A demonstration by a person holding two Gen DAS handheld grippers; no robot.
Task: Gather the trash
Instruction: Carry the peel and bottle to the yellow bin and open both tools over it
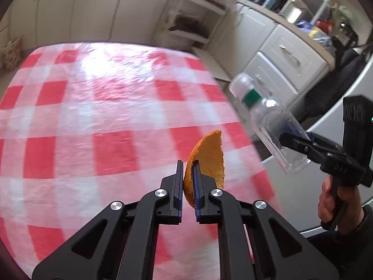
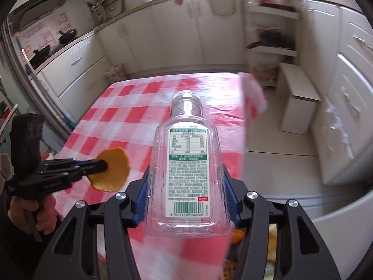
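White kitchen cupboards (image 2: pixel 177 35) stood behind the counter (image 1: pixel 98 121) with its red and white checked cloth. The left tongs (image 1: pixel 188 182) were squeezed tight on a piece of orange peel (image 1: pixel 207 156), held up over the near edge. The right tongs (image 2: pixel 186 200) were clamped on an empty clear bottle (image 2: pixel 186 168), just to the right of the peel.

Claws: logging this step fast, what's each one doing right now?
Left claw: shut on the orange peel.
Right claw: shut on the clear plastic bottle.
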